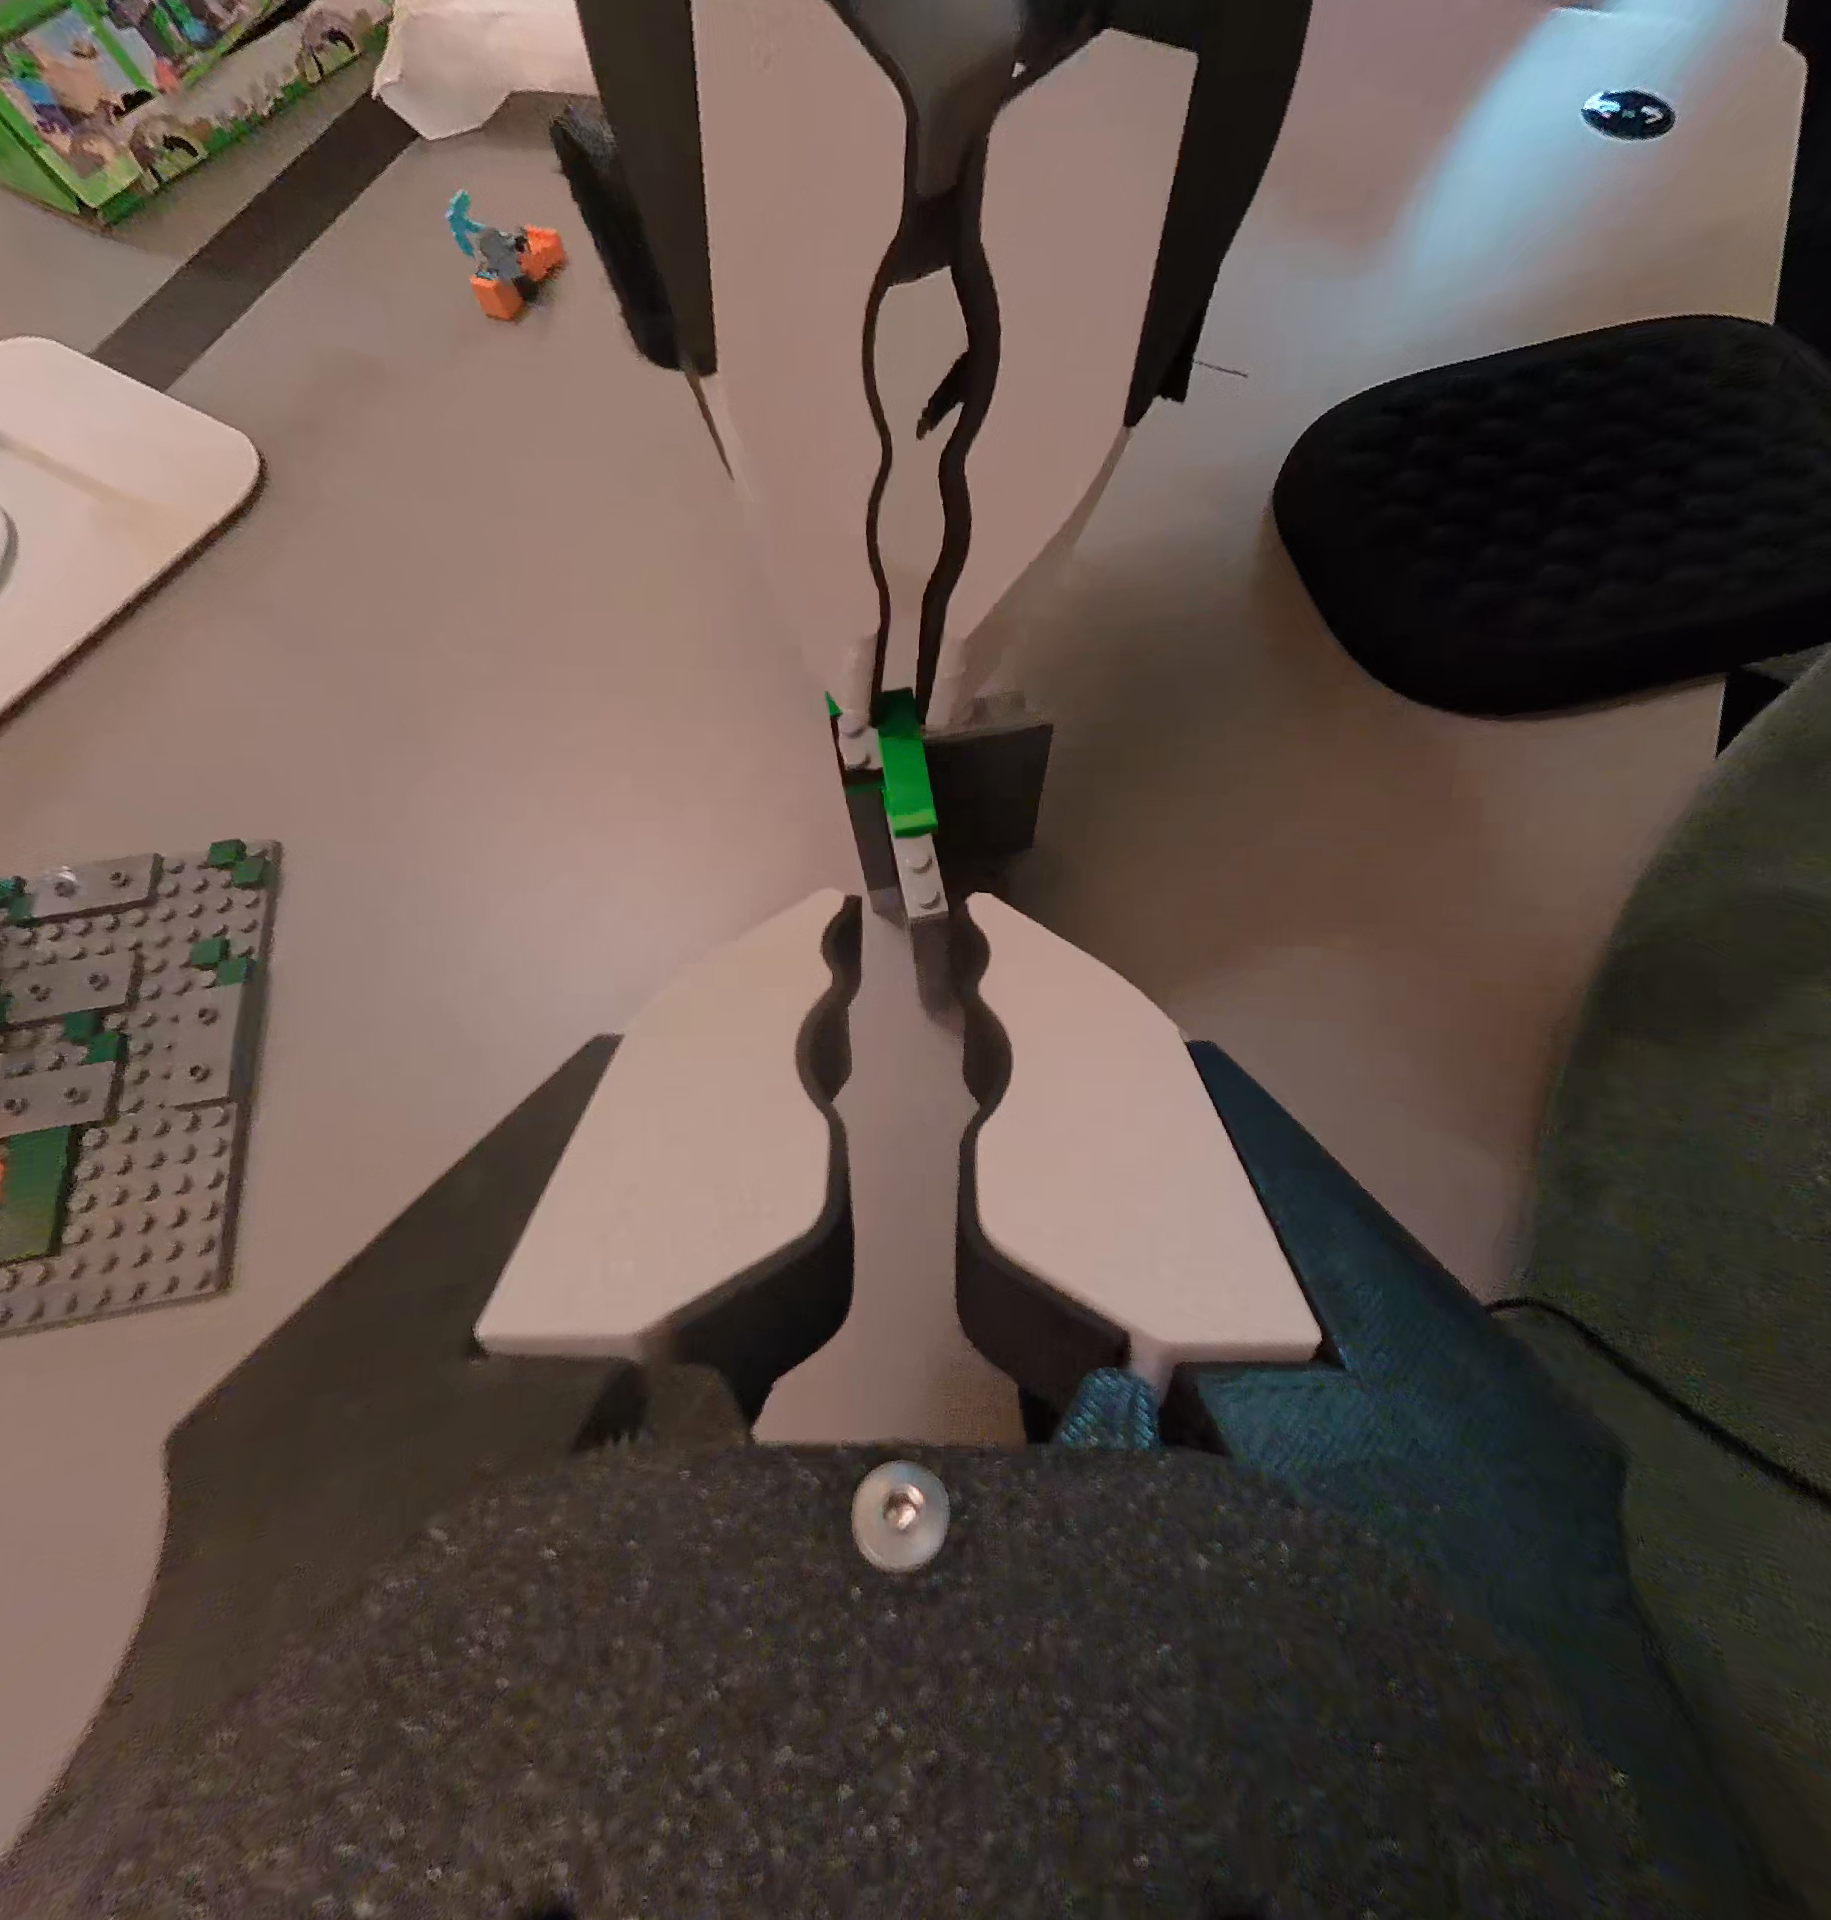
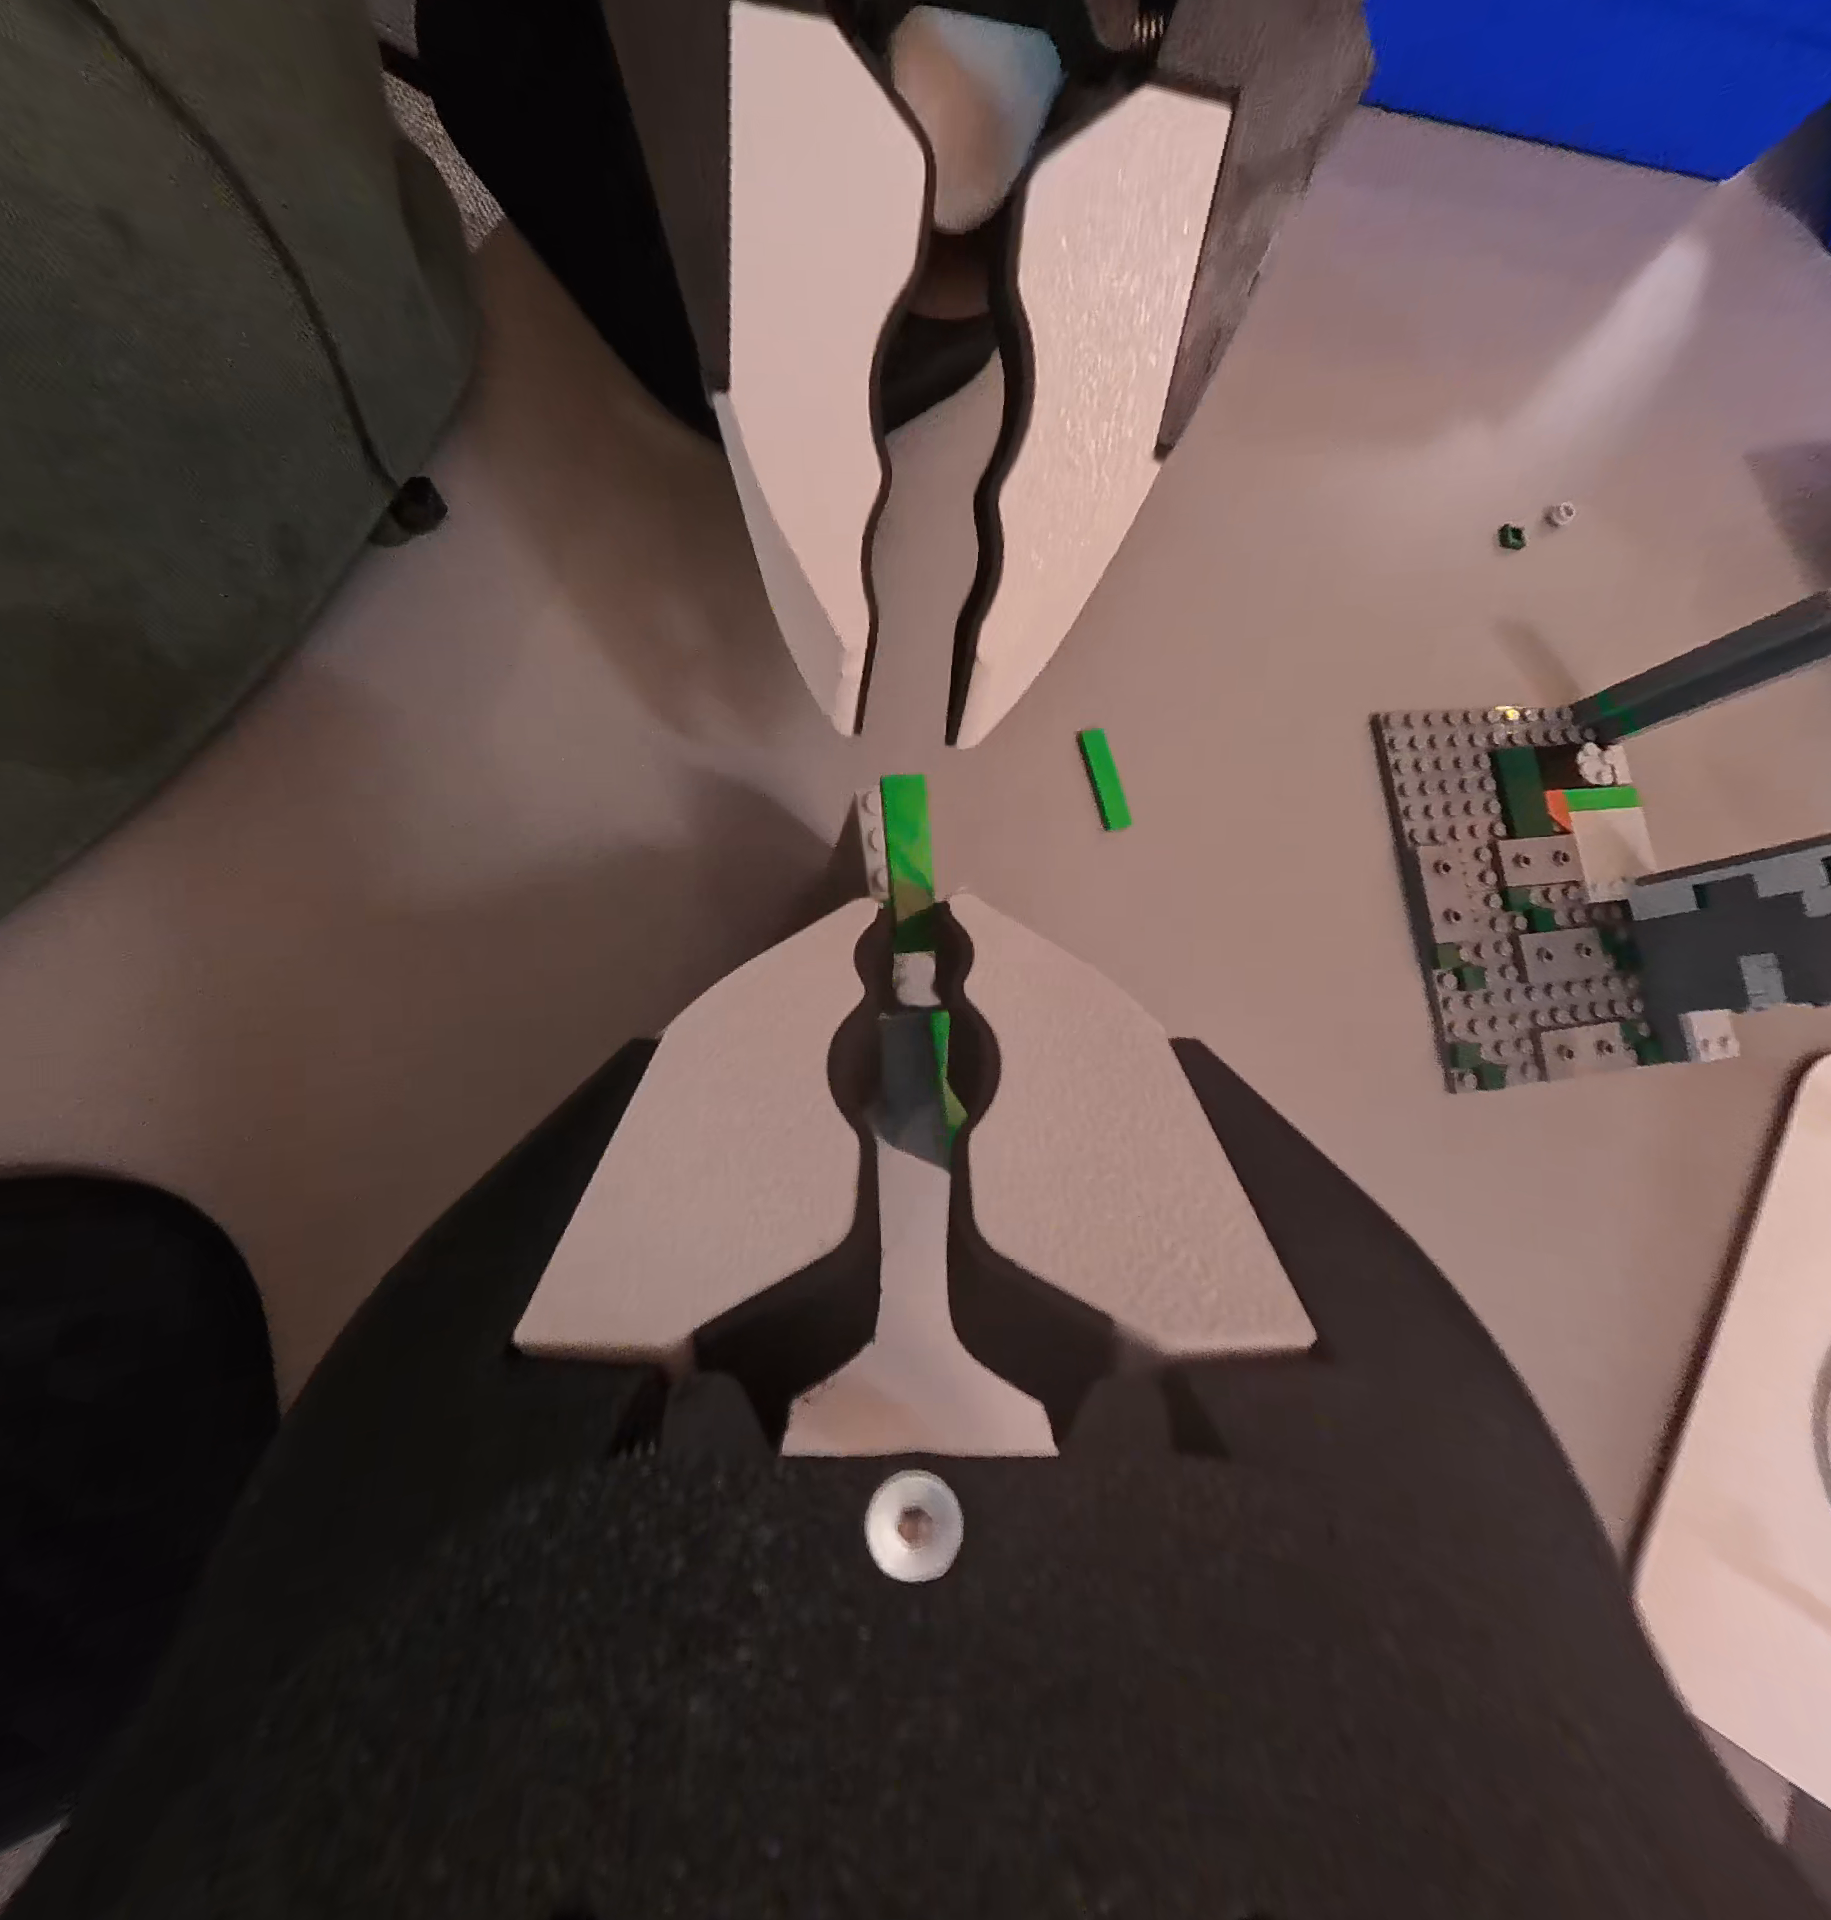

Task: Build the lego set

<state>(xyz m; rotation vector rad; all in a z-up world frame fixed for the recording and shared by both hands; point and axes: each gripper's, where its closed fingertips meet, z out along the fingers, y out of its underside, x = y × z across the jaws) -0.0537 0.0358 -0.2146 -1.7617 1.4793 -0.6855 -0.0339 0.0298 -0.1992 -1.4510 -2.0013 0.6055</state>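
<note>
A small lego assembly (image 2: 906, 842), a bright green tile on light and dark grey plates, is clamped between the tips of my right gripper (image 2: 911, 909). In the left wrist view the same assembly (image 1: 906, 774) juts from the right gripper (image 1: 906, 686) towards my left gripper (image 1: 906, 909). The left gripper faces it tip to tip, with its jaws a narrow gap apart. The assembly's near end lies by its right fingertip (image 1: 994, 935), not clamped. The left gripper (image 2: 906, 732) also shows in the right wrist view. The grey studded baseplate (image 1: 178, 1049) carries a partly built model (image 2: 1659, 935).
A loose green tile (image 2: 1103, 779) lies on the table beside the baseplate (image 2: 1451, 883). Two tiny pieces (image 2: 1513, 535) lie farther off. An orange and grey figure (image 1: 511, 260), the green set box (image 1: 111, 104), a white board (image 1: 80, 499), a black cushion (image 1: 1576, 520) and a grey-green sofa (image 1: 1721, 1143) surround the workspace. Only a small space, under 4 cm, lies between the two pairs of fingers.
</note>
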